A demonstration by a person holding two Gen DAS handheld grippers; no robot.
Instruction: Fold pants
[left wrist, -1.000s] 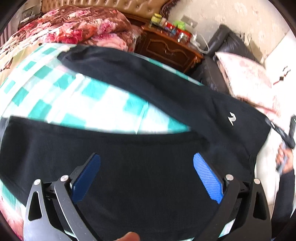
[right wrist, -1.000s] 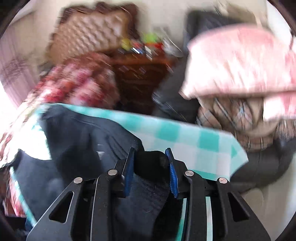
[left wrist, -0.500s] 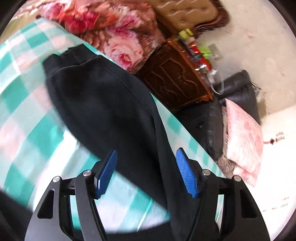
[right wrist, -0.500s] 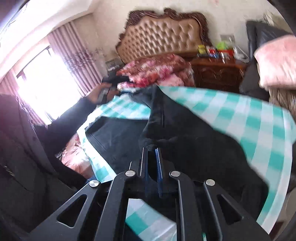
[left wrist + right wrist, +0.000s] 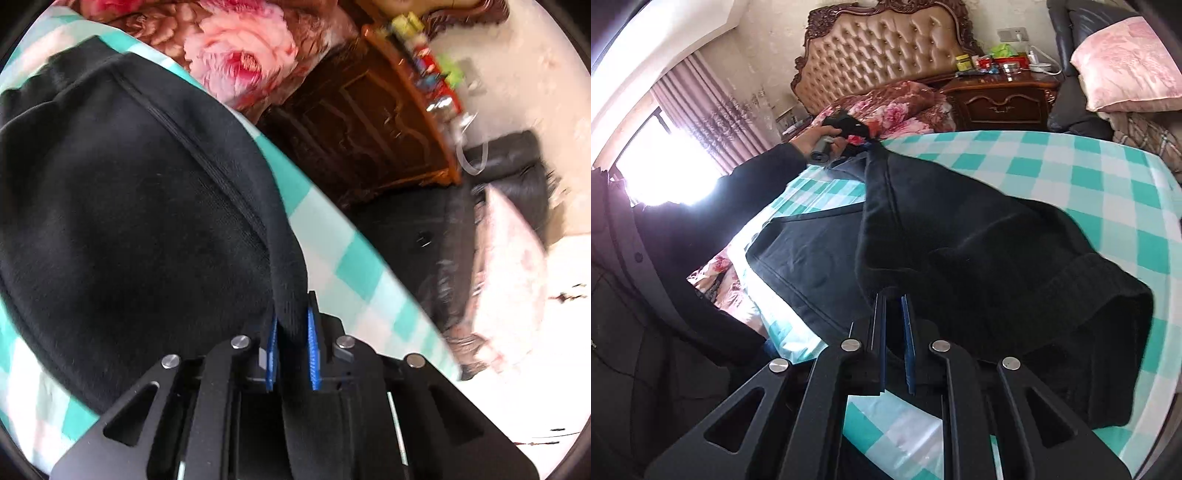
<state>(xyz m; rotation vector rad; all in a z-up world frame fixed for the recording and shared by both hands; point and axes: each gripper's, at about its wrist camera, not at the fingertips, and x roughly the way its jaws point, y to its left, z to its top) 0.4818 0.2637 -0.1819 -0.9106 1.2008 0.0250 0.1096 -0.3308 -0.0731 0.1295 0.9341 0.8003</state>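
Left wrist view: my left claw (image 5: pixel 291 332) is closing on a leg edge of the pants (image 5: pixel 129 206); right claw (image 5: pixel 895 325) pinches the waist end. Pants lie on the bed (image 5: pixel 1071 177), gripped at both ends for folding, I judge.

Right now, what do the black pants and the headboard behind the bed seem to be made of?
Pants: soft matte knit, probably cotton fleece; fuzzy surface, ribbed cuff. Headboard: tan button-tufted padding, leather or imitation, slight sheen, in a dark carved frame that looks like wood.
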